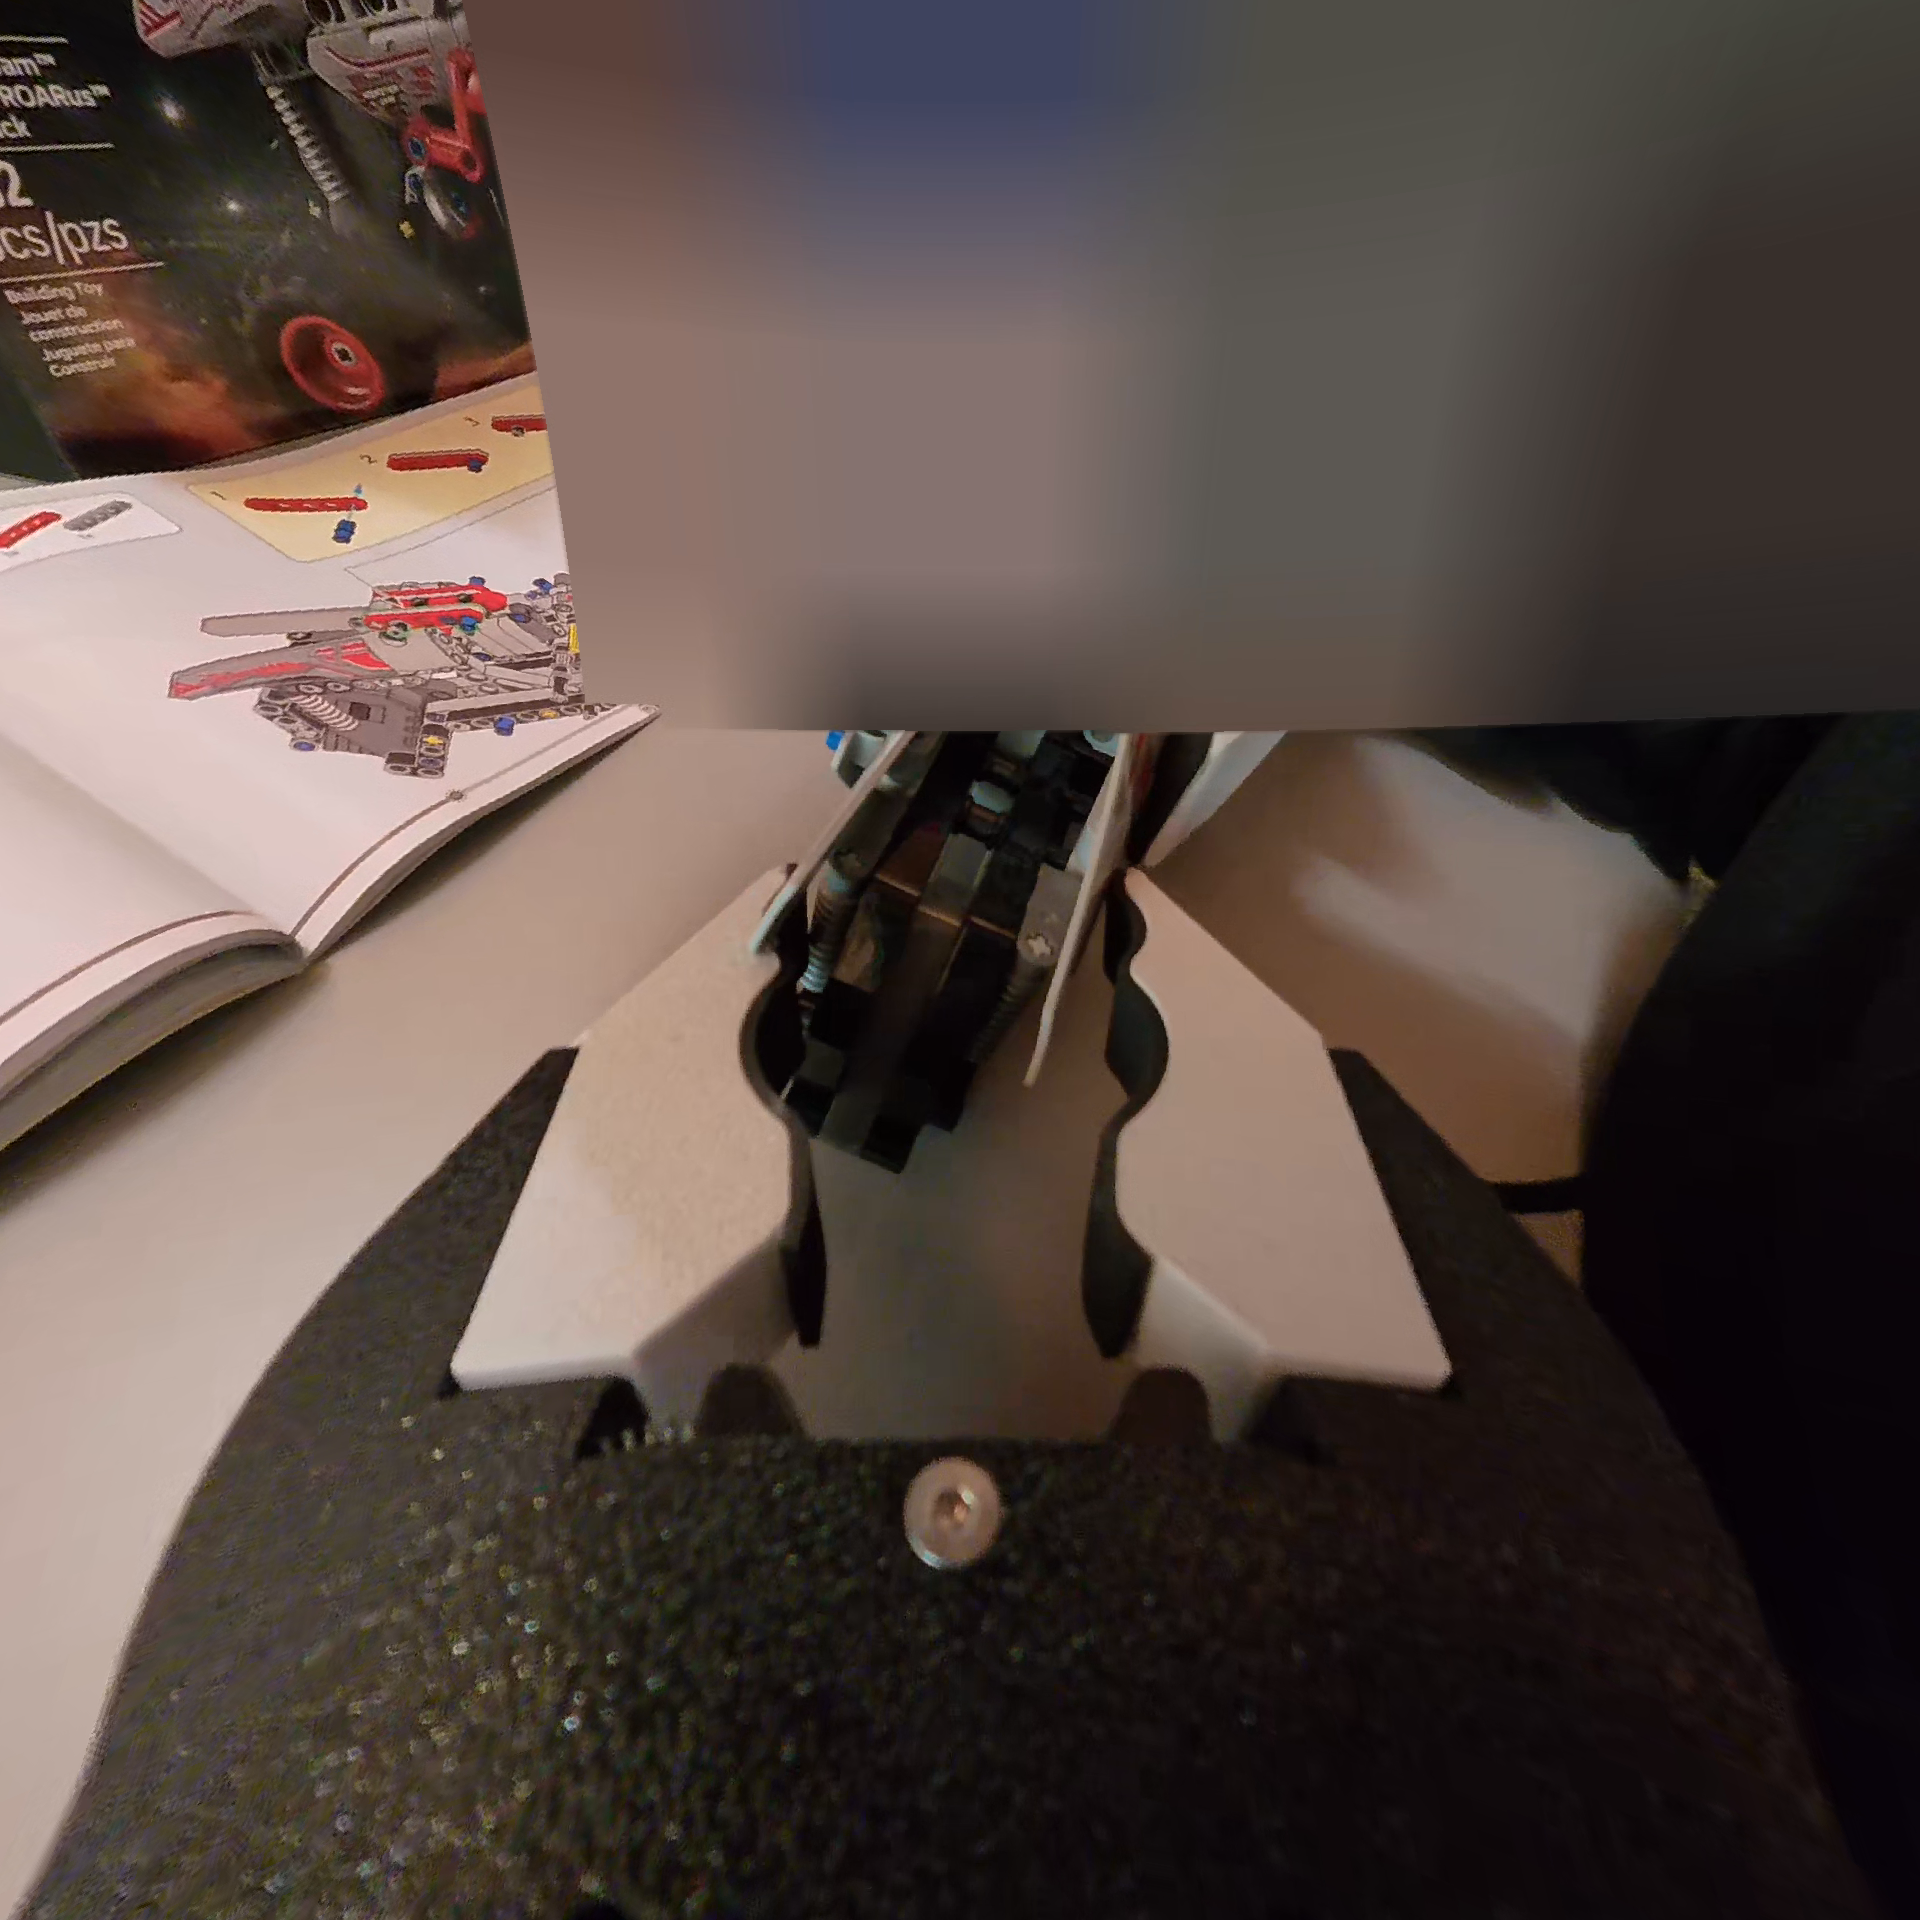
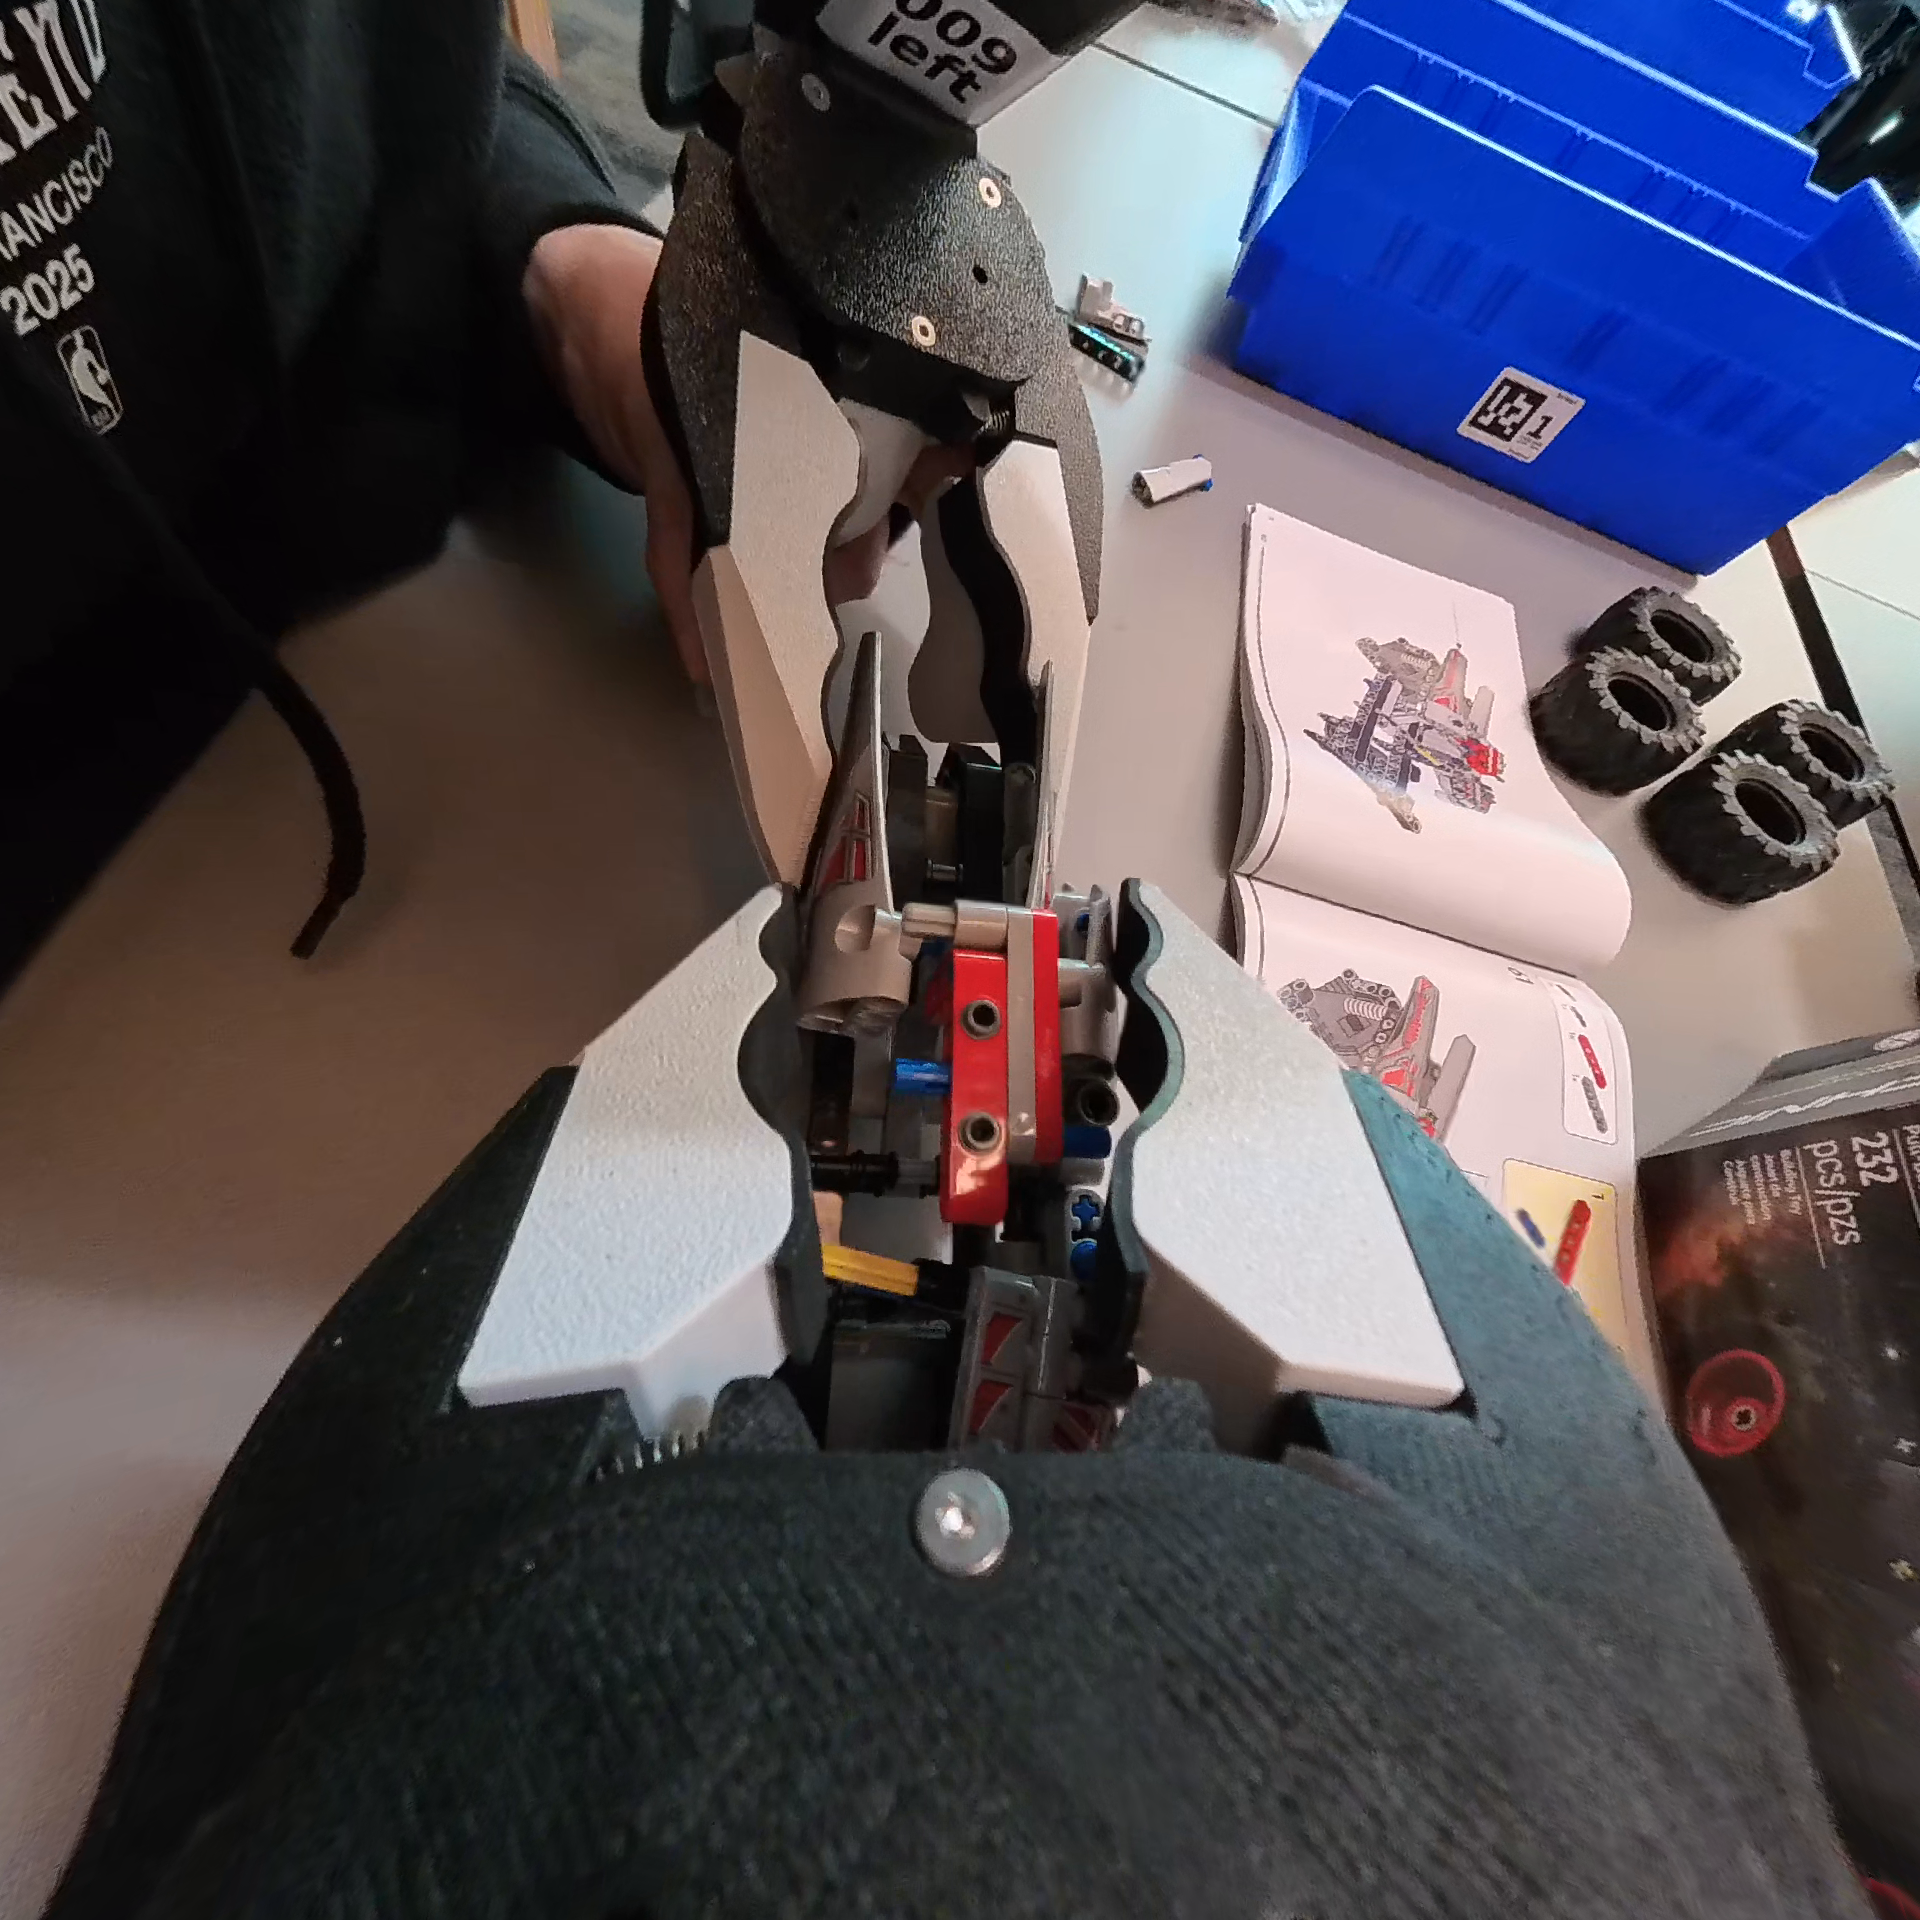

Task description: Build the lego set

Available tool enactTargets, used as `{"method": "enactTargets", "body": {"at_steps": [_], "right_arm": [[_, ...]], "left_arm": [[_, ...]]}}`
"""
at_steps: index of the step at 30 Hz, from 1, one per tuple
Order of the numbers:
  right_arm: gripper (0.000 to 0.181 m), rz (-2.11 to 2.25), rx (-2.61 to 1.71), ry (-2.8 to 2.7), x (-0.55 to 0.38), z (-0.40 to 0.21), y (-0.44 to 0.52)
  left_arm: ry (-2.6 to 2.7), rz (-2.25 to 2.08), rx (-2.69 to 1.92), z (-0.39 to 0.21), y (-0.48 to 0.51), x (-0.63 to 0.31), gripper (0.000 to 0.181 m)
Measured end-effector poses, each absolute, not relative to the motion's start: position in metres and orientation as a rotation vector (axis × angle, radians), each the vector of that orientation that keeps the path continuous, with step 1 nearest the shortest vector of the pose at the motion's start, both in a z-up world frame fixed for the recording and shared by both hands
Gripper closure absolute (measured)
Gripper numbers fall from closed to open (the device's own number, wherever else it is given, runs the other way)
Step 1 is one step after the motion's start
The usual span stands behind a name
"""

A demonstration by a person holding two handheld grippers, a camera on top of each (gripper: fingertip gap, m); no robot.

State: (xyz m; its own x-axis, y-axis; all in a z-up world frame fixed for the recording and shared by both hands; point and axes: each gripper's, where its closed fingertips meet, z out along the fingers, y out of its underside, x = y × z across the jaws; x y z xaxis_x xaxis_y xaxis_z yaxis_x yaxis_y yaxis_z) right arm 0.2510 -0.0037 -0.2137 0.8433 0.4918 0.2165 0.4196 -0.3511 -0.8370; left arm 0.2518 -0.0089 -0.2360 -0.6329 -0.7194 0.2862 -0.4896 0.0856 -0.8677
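Observation:
A partly built Lego vehicle model (image 2: pixel 982 1081) of grey, black and red parts, with white fins, is held in the air between both grippers. My right gripper (image 2: pixel 954 904) is shut on its nearer end, with the pads against both sides by a red beam (image 2: pixel 977 1143). My left gripper (image 2: pixel 935 769) comes from the far side, and its fingers press on the two white fins. In the left wrist view, my left gripper (image 1: pixel 956 883) grips the fins and dark core of the model (image 1: pixel 914 987). The model's far part is hidden by a blurred patch.
An open instruction booklet (image 2: pixel 1403 831) lies on the grey table (image 2: pixel 416 1091), also shown in the left wrist view (image 1: pixel 312 727). The set's box (image 2: pixel 1787 1299) (image 1: pixel 260 208), several black tyres (image 2: pixel 1714 748), blue bins (image 2: pixel 1558 260) and small loose parts (image 2: pixel 1174 478) are to the right. A person's hand (image 2: pixel 603 364) holds the left gripper.

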Motion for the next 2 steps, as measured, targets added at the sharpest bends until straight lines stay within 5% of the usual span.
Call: {"method": "enactTargets", "body": {"at_steps": [2], "right_arm": [[0.122,0.126,-1.973,-0.656,0.2507,-0.2125,-0.0044]], "left_arm": [[2.145,-1.578,-1.230,-0.2361,-0.0085,0.2521,0.127]]}}
